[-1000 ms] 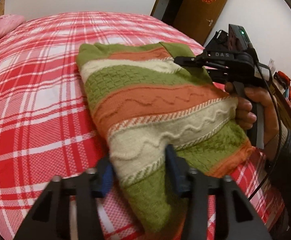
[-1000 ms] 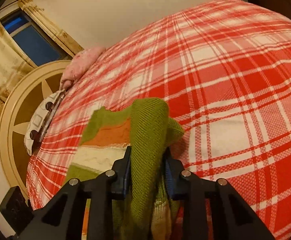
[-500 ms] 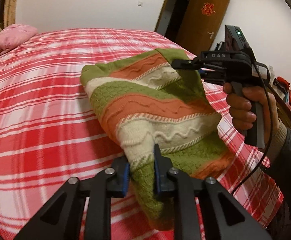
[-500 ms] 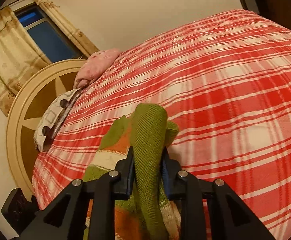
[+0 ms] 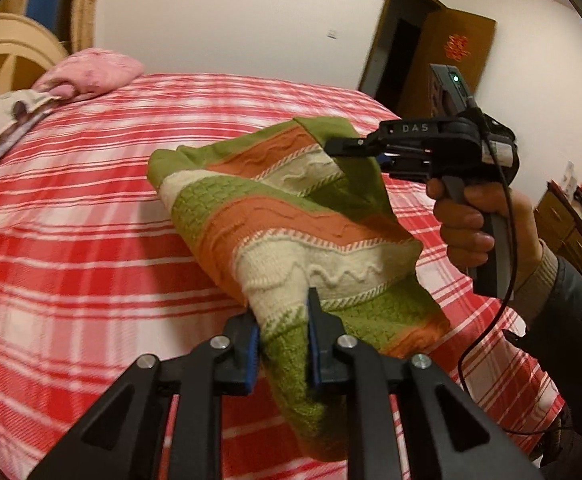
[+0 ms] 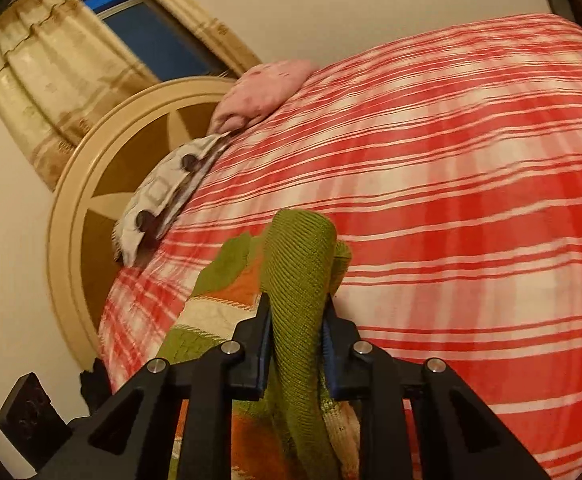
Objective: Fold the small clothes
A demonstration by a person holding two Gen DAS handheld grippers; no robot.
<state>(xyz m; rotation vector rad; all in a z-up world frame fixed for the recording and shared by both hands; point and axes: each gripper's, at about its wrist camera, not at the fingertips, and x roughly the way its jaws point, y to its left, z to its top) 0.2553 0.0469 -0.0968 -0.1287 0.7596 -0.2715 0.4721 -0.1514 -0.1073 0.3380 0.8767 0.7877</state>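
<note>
A small knitted sweater (image 5: pixel 291 216) in green, orange and cream stripes hangs lifted above the red plaid bed (image 5: pixel 71 248). My left gripper (image 5: pixel 281 328) is shut on its near cream-and-green edge. In the left wrist view my right gripper (image 5: pixel 355 148), held by a hand, pinches the sweater's far green corner. The right wrist view shows that gripper (image 6: pixel 295 312) shut on a thick green ribbed fold of the sweater (image 6: pixel 299 264), with the rest of it hanging down to the left.
A pink pillow (image 5: pixel 91 76) and a patterned pillow (image 6: pixel 163 196) lie by the round wooden headboard (image 6: pixel 87 184). A curtained window (image 6: pixel 131 20) is behind it. A brown door (image 5: pixel 451 64) and a cabinet with red items (image 5: pixel 575 208) stand to the right.
The left gripper's jaws closed on the sweater's near edge. Both grippers rose and carried the sweater up off the bed toward the headboard side.
</note>
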